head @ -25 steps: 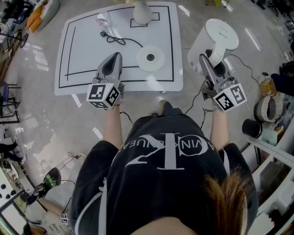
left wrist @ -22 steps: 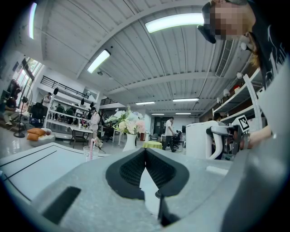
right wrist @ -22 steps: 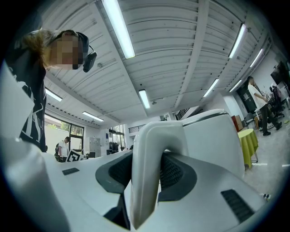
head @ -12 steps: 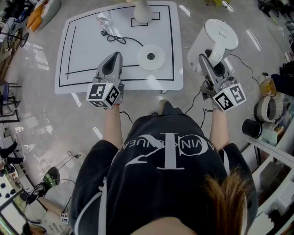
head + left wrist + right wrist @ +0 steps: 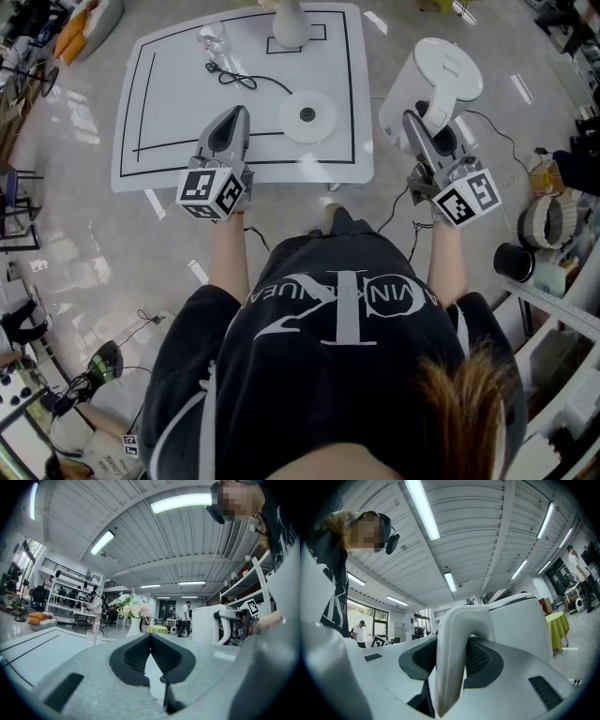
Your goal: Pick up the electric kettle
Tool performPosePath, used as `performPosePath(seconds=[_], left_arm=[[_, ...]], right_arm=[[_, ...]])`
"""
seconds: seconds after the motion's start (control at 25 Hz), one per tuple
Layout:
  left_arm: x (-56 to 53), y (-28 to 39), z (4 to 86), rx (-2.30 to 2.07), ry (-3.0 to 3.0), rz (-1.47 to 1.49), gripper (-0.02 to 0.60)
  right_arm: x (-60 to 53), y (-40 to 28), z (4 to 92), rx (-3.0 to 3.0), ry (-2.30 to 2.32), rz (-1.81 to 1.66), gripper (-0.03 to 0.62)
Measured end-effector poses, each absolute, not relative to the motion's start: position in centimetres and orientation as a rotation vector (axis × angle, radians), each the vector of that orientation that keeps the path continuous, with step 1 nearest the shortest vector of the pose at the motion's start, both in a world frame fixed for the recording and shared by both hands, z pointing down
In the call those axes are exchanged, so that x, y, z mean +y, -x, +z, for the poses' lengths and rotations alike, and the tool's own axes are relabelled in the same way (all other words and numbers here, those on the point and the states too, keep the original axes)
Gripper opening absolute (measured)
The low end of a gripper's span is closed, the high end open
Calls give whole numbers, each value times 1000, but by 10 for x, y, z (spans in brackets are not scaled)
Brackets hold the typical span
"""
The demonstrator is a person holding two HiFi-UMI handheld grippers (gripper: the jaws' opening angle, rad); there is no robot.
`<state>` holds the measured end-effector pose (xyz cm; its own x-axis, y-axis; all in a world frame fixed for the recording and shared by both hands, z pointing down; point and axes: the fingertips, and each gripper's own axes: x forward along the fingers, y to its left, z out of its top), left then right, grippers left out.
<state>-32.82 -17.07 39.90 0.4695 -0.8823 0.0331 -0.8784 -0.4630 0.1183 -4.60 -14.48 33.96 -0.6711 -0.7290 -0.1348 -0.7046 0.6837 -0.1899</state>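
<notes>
While fingers (image 5: 136,656) of the left gripper (image 5: 240,112) meet empty, the right gripper (image 5: 410,117) clamps the closed kettle's (image 5: 441,70) handle (image 5: 452,658)

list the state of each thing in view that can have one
electric kettle, lid shut, held by its handle beside the table
right gripper, shut on the handle
left gripper, shut, empty
kettle base, on the table, nothing on it, plug lying loose
vase, upright

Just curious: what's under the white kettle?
Only grey floor shows around the kettle; its body covers whatever lies directly beneath. The round base sits apart on the table.
</notes>
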Motion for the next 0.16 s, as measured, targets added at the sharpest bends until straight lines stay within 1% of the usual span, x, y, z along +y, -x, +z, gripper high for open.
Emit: performPosePath(seconds=[0.16], left_arm=[[-170,329,398,-1558,-2589,-45,9]], right_arm=[[-144,46,339,2698,1160,-184,140]])
